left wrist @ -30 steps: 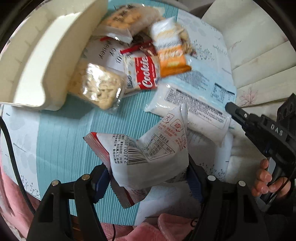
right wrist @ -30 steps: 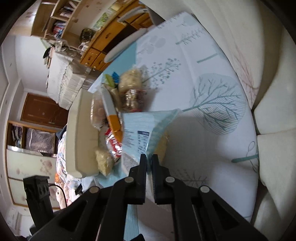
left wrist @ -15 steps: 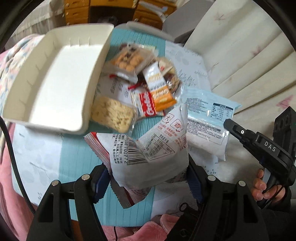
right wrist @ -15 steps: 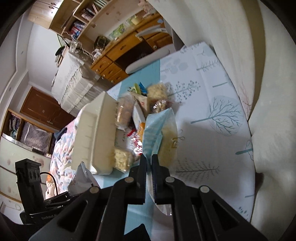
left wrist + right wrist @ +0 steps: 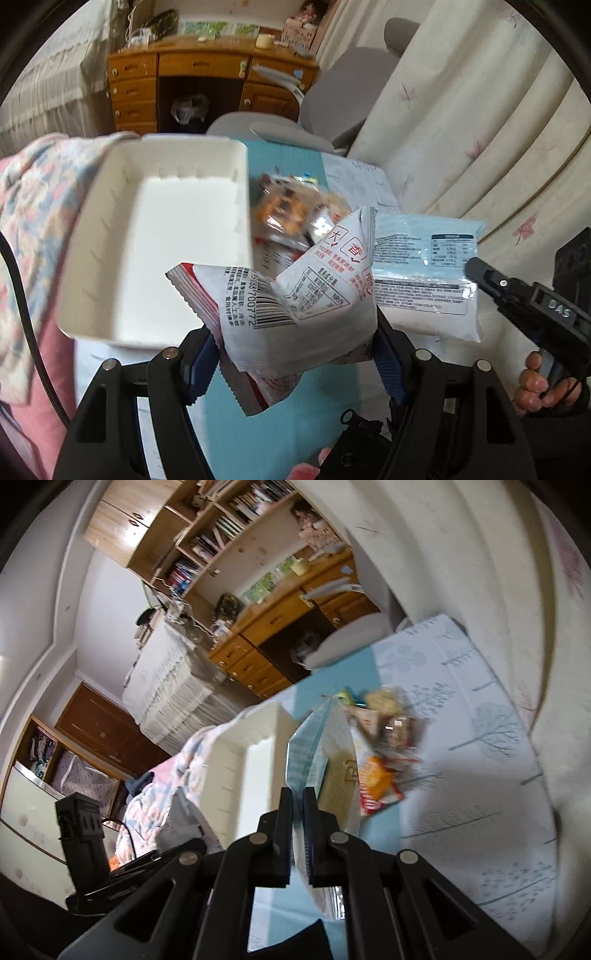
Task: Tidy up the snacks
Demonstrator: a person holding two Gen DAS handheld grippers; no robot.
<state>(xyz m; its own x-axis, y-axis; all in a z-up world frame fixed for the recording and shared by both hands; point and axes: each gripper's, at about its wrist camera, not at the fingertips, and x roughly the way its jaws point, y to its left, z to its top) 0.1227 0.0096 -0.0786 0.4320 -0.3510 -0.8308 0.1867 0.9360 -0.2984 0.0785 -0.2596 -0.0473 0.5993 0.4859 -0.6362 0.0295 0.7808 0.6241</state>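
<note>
Left gripper (image 5: 295, 354): we hold it clamped across the puffy middle of a white snack bag (image 5: 295, 295), barcode side up; the jaws stand fairly wide because the bag is plump, and gripping its belly keeps it from swinging.
Right gripper (image 5: 298, 805): we have the jaws pressed nearly together on the thin sealed edge of a pale blue packet (image 5: 317, 760), so it hangs flat and edge-on to that camera.
White tray (image 5: 155, 236): empty, sitting on the tablecloth (image 5: 461, 775) just left of the snack heap (we judge it to be where the snacks belong).
Both held packets: in the air above the table, the white bag near the tray's right rim, the blue one to its right.
Loose snacks (image 5: 288, 210): orange and clear packets lie piled beside the tray, blurred, not yet sorted.
Next step, as we judge it: carry each bag over the tray and let go low, so neither tips out.
</note>
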